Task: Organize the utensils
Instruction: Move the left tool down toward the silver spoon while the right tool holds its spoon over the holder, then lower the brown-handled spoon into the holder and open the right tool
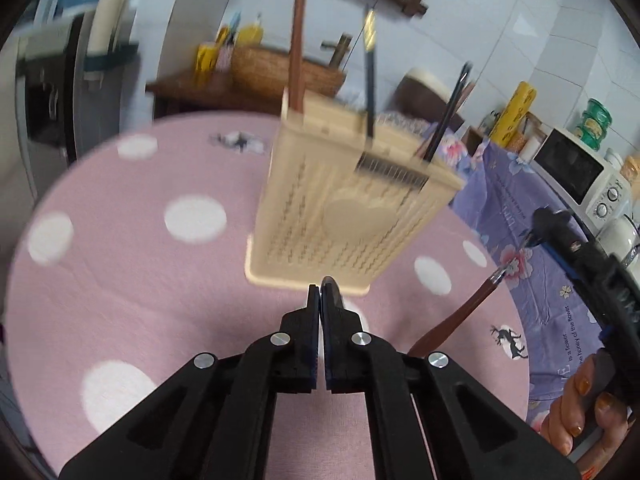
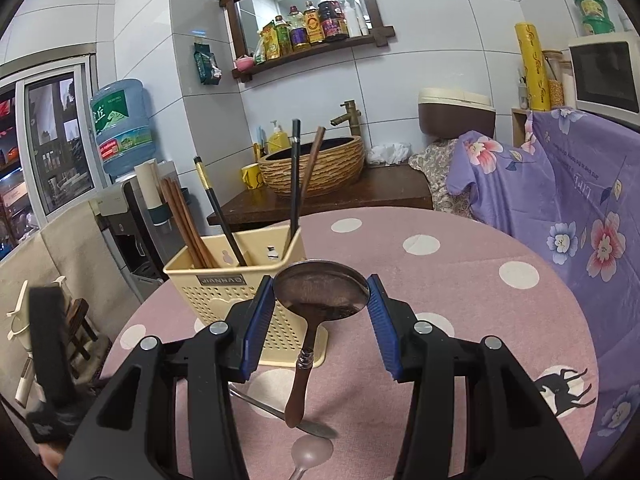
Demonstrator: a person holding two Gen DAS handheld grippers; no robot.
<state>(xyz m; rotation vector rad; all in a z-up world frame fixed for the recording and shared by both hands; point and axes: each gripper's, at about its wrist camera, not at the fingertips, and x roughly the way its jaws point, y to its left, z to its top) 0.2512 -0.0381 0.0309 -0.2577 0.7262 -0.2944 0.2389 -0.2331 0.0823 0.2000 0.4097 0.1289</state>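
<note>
A cream slotted utensil holder [image 1: 348, 216] [image 2: 236, 292] stands on the round pink dotted table [image 1: 120, 280] [image 2: 460, 320]. Brown and black chopsticks [image 2: 192, 220] lean inside it. My right gripper [image 2: 320, 296] is shut on the bowl of a dark metal spoon [image 2: 320, 288]; its brown handle [image 2: 298, 392] [image 1: 460, 316] hangs down toward the table. In the left wrist view that gripper [image 1: 534, 236] sits at the right. My left gripper [image 1: 321, 286] is shut just before the holder's base. A dark sliver shows at its tips; I cannot tell what it is. Two metal utensils [image 2: 280, 416] [image 2: 310, 450] lie below the hanging handle.
A purple floral cloth [image 2: 560, 200] [image 1: 520, 208] covers furniture right of the table. A person's hand [image 1: 580, 400] grips the right tool. Behind the table are a woven basin [image 2: 316, 168], a rice cooker [image 2: 456, 112], a microwave [image 1: 576, 168] and a water dispenser [image 2: 124, 128].
</note>
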